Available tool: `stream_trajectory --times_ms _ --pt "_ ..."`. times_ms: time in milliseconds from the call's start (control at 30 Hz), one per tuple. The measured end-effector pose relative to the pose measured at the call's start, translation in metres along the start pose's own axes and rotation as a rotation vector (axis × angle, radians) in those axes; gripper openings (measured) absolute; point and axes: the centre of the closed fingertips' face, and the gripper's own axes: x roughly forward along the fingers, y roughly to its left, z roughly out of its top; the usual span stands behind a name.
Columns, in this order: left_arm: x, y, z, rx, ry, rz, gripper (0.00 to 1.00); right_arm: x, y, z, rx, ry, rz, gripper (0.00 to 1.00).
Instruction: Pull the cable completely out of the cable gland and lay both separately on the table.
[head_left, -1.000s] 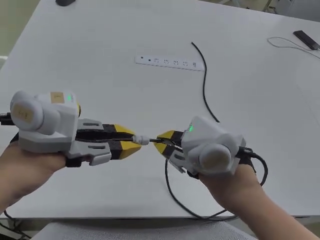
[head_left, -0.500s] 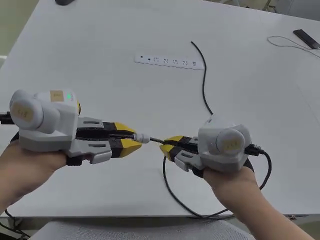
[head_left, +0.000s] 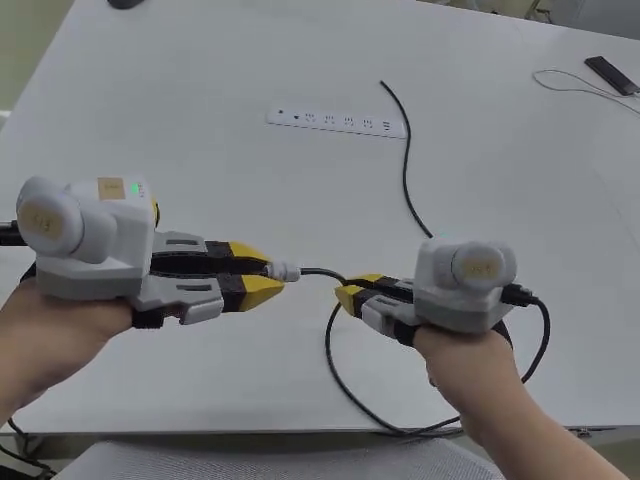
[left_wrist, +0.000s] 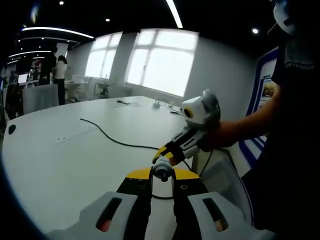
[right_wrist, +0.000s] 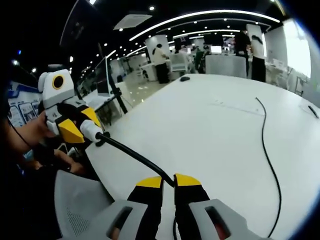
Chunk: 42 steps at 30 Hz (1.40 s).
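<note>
Looking down from the head view, I have the small white plastic cable gland (head_left: 284, 271) pinched in the fingers of the left gripper (head_left: 272, 277). It is held above the white table (head_left: 200, 180) so that it cannot follow the pull. The thin black cable (head_left: 318, 272) leaves the gland's mouth and runs a short way to the right gripper (head_left: 347, 292), whose fingers are pressed together on it. I judge the cable not yet free of the gland.

In the left gripper view, the gland (left_wrist: 162, 168) sits clamped between my yellow-tipped fingers. Its nose points at the right gripper (left_wrist: 161, 154), so both line up along the pull.

In the right gripper view, my fingers nip the cable (right_wrist: 135, 156), which stretches up to the gland (right_wrist: 91, 131) in the left gripper (right_wrist: 80, 131). Gripping near the gland should keep that span straight and the pull clean.
</note>
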Motion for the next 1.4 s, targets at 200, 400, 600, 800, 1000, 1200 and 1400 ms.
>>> stream_trajectory --times_ms 200,400,600,800,1000,1200,1400 --pt "-0.002 0.000 0.002 -0.008 -0.005 0.000 0.15 -0.002 0.002 0.007 -0.051 -0.047 0.023 0.03" --pt "-0.003 -0.003 0.003 -0.010 -0.006 -0.007 0.15 -0.004 0.000 0.015 -0.147 -0.087 0.005 0.04" --pt "-0.001 -0.003 0.003 -0.021 -0.005 -0.015 0.15 -0.006 0.005 0.016 -0.186 -0.086 0.047 0.09" --pt "-0.001 -0.001 0.003 -0.021 -0.003 -0.016 0.15 -0.016 0.015 0.024 -0.376 -0.077 0.060 0.18" --pt "-0.001 0.001 0.001 -0.026 0.002 -0.016 0.15 -0.024 0.040 0.044 -0.593 -0.086 0.091 0.24" --pt "-0.001 0.001 0.001 -0.026 0.004 -0.019 0.15 -0.019 0.061 0.048 -0.743 -0.047 0.125 0.24" --pt "-0.001 0.001 0.001 -0.029 0.004 -0.019 0.15 -0.011 0.074 0.043 -0.810 -0.020 0.150 0.18"
